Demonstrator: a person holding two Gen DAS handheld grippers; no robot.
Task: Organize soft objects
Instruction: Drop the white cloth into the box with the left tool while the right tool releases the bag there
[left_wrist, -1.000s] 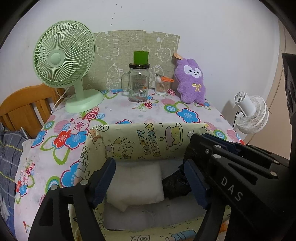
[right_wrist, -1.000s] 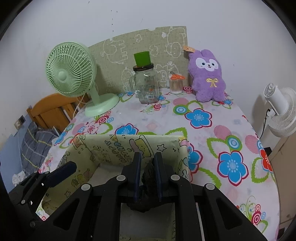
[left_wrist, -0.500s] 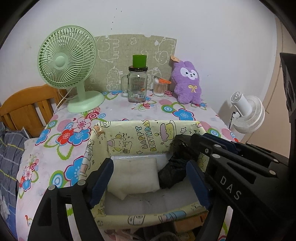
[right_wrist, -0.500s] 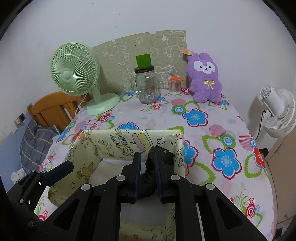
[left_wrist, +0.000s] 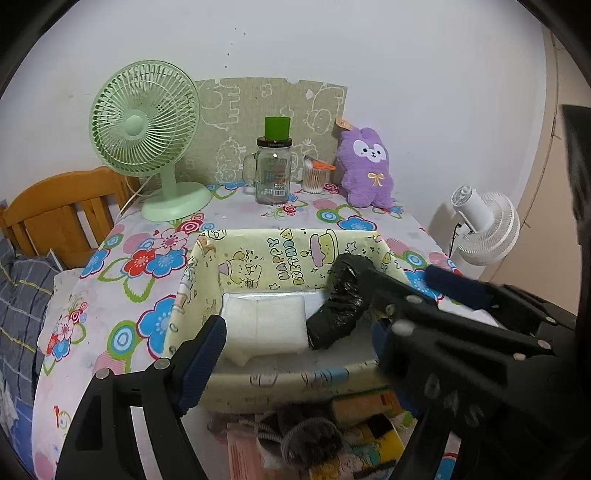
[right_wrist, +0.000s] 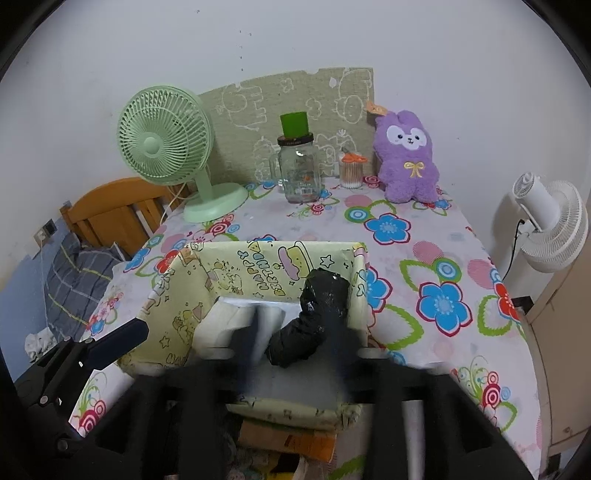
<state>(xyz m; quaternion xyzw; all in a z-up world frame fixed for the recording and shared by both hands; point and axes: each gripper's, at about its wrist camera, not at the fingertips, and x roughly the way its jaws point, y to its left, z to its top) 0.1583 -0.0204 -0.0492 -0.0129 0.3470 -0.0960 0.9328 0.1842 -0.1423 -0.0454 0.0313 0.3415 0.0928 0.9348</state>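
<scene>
Your right tongs (right_wrist: 299, 350) have just been opening; the black bundle (right_wrist: 314, 321) lies in the box (right_wrist: 177, 295) beside the white pad (left_wrist: 266, 325). Withdraw clear; left tongs (left_wrist: 295, 339) spread, empty.

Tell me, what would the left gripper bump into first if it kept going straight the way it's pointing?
Probably the white pad lying in the yellow box. The left gripper, jaws open, points down into that box, and the pad sits between its fingers' line. Depth is hard to judge; the box's near wall could come first.
</scene>
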